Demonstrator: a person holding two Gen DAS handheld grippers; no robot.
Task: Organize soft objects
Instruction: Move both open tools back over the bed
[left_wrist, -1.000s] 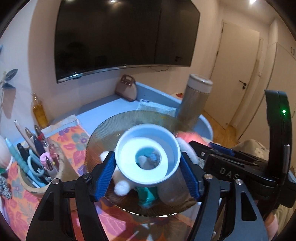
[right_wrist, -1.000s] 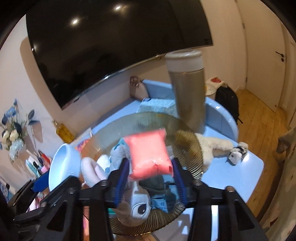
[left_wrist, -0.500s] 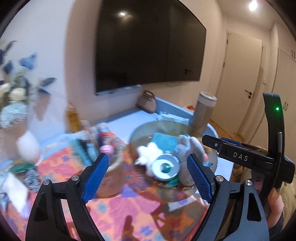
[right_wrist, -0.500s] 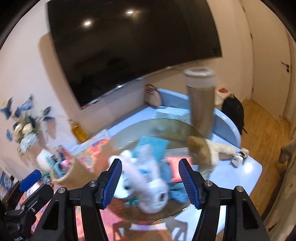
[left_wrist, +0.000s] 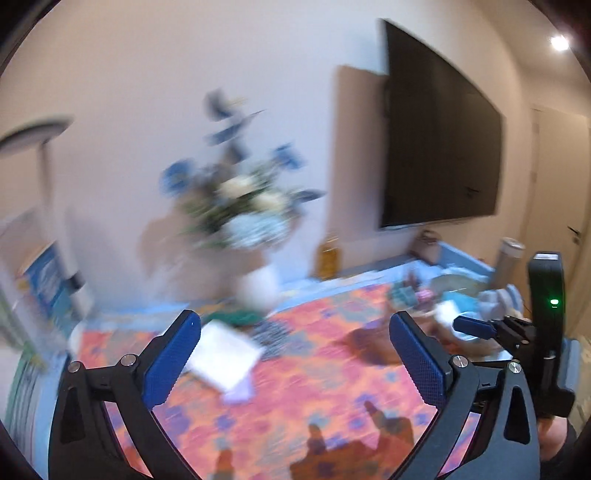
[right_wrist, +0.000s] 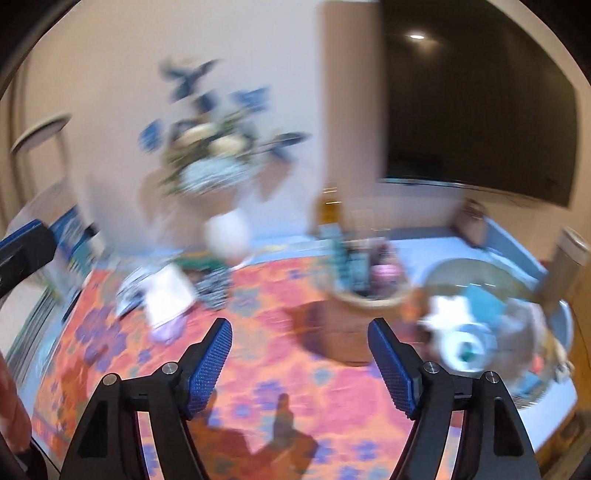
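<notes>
1. Over the floral worktop (left_wrist: 303, 373), my left gripper (left_wrist: 295, 363) and right gripper (right_wrist: 299, 363) have just been opening; fingers released, nothing between them.
2. Soft toys (right_wrist: 461, 325) lie piled in the glass dish (right_wrist: 472, 269) at right.

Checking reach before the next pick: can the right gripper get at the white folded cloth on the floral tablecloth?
Probably yes: the right gripper is open and empty, and only bare floral tablecloth separates it from the white folded cloth.
</notes>
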